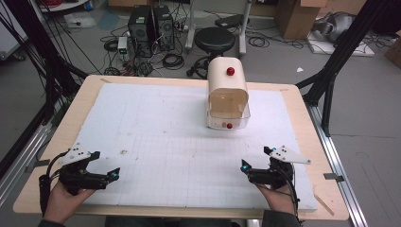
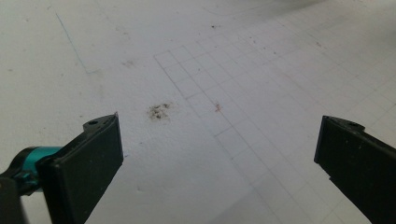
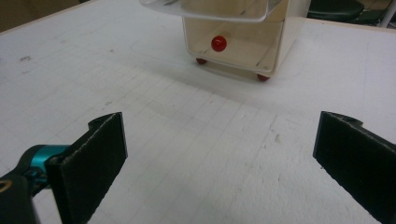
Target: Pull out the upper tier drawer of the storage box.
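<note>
You held both grippers low at the bottom of the high view, one at each near corner of the white board (image 1: 156,123) that covered the desk (image 1: 56,142), and that spread looked like a ready stance rather than a reach. Your left gripper (image 1: 105,166) sat at the lower left with its jaws wide apart and nothing between them; in the left gripper view it looked down on bare ruled board and a small dark smudge (image 2: 159,110). Your right gripper (image 1: 257,158) sat at the lower right, jaws likewise wide apart and empty, and it was aimed up the frame at the box (image 1: 228,94). That box stood well apart from both grippers, at the upper middle of the board, a cream cabinet with a clear front and a red knob (image 3: 218,43) low on that front, resting on small red feet. Pointing the right gripper at it made sense, since the knob seemed the natural place to pinch, and the open jaws suited that approach. The left one, facing empty board, seemed simply parked out of the way.
</note>
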Demonstrator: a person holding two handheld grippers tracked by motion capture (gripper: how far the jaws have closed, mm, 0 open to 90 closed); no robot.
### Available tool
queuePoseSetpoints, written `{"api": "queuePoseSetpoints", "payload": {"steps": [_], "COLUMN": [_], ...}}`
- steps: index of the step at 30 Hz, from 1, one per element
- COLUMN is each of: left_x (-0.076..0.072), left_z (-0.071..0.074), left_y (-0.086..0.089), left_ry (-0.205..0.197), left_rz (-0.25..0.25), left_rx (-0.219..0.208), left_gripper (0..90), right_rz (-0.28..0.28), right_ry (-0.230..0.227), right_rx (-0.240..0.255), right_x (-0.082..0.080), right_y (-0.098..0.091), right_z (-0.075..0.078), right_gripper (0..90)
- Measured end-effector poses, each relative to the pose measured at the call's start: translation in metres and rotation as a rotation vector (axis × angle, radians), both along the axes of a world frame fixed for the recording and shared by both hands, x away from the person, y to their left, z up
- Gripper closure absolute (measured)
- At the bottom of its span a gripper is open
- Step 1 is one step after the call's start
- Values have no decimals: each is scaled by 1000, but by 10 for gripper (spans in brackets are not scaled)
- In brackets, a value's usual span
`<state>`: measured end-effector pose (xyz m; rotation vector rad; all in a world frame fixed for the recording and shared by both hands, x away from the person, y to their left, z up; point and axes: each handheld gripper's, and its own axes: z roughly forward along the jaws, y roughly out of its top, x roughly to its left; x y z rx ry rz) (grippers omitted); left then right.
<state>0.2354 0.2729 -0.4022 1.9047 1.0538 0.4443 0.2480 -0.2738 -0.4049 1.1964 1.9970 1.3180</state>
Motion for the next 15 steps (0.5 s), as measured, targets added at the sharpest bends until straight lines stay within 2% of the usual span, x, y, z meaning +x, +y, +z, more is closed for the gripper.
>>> {"api": "queuePoseSetpoints", "payload": {"steps": [9,15], "left_x": [-7,-8], "left_z": [1,1], "left_y": [1,-1], "left_ry": [-6,-7], "left_rz": [-1,-3], "left_rx": [-2,-3], "left_gripper": [17,17], "right_rz": [7,9], "right_ry": [3,-3], "right_rx": [-6,-9], "right_x": [-10,-10], "right_y": [-2,-3], "right_z": [-2,-3], "right_gripper": [18,18]}}
